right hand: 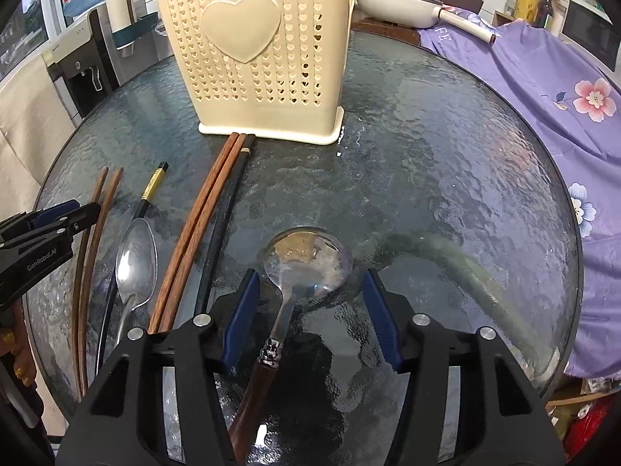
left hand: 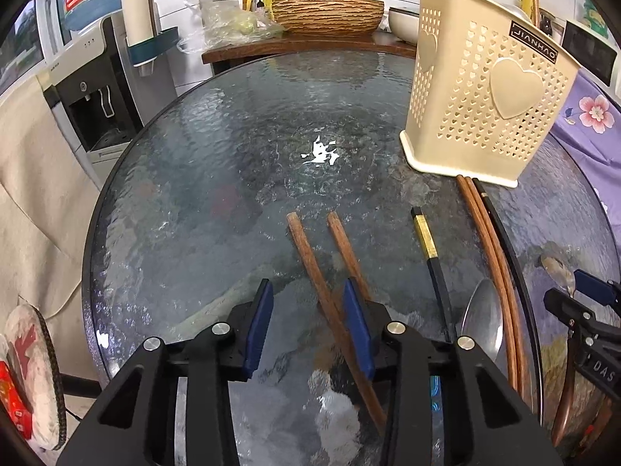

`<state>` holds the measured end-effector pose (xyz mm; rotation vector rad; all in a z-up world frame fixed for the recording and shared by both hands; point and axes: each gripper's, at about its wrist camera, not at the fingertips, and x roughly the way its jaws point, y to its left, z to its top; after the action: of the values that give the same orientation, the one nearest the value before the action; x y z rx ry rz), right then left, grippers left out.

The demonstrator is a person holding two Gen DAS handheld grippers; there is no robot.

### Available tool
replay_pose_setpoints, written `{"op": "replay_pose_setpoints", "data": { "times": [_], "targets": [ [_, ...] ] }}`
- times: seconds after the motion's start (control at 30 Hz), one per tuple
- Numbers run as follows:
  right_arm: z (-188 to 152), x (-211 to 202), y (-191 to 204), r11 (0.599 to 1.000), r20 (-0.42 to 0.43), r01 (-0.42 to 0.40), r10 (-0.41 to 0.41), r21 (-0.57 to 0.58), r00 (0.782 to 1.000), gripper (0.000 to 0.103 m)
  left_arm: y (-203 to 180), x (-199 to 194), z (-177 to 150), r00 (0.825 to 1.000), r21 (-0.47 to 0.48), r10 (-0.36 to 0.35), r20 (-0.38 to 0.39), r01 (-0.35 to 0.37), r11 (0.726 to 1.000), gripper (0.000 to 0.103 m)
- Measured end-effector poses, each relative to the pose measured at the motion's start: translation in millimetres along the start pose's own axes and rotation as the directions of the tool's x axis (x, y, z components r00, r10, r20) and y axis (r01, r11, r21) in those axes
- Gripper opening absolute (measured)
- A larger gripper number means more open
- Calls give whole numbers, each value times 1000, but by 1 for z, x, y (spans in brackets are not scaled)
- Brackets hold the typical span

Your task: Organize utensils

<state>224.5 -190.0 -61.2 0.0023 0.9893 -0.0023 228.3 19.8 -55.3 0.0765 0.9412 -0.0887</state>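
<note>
A cream perforated utensil holder (left hand: 485, 93) (right hand: 256, 54) stands upright on the round glass table (left hand: 233, 163). My left gripper (left hand: 308, 310) is open, low over the table; one brown wooden chopstick (left hand: 330, 303) runs between its jaws, its twin (left hand: 345, 248) lies under the right finger. A black-and-gold chopstick (left hand: 429, 248), a steel spoon (left hand: 483, 318) and two more brown chopsticks with a black one (left hand: 493, 240) lie to the right. My right gripper (right hand: 310, 303) is open around a wood-handled spoon (right hand: 306, 260), whose neck lies between the jaws.
A water dispenser (left hand: 97, 89) stands left of the table. A wooden counter behind holds a woven basin (left hand: 326, 15) and a white pan (right hand: 399, 4). Purple floral cloth (right hand: 543, 89) covers something along the table's right edge.
</note>
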Motion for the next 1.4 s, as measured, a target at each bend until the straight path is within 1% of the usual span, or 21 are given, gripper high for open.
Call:
{"op": "replay_pose_setpoints", "data": {
  "times": [0.23,0.3,0.37,0.53,0.63,0.73,0.8,0.93,1.07,1.23,1.4],
  "targets": [
    [3,2,2,1000,18,9,-9,19,1000,53,-3,3,4,1000,-14,17,15,-17,1000,32],
    [4,3,3,1000,20,12,-13,23,1000,52,-4,3,3,1000,-20,16,19,-16,1000,31],
    [5,3,4,1000,22,13,-13,24,1000,48,-5,4,4,1000,-21,16,18,-16,1000,29],
    [6,4,5,999,28,17,-18,35,999,47,-6,4,5,1000,-21,21,18,-20,1000,24],
    [5,4,5,999,37,20,-21,38,999,47,-7,5,7,1000,-24,24,18,-24,999,20],
    [5,5,4,999,40,14,-15,40,999,47,-9,6,7,999,-27,27,21,-27,999,12],
    [5,4,1,999,47,-14,12,53,999,47,-8,6,8,999,-33,32,22,-31,999,9],
    [6,3,-6,996,57,-60,56,64,997,47,-4,7,9,1000,-57,-4,30,6,998,9],
    [6,-5,-7,996,92,-73,69,48,993,47,3,5,10,999,-76,-27,43,30,997,8],
    [8,-23,-9,994,157,-107,101,28,982,47,7,-12,14,994,-88,-54,90,62,994,8],
    [9,-38,-11,992,205,-126,121,14,971,47,6,-31,19,988,-85,-74,136,86,993,8]
  ]
}}
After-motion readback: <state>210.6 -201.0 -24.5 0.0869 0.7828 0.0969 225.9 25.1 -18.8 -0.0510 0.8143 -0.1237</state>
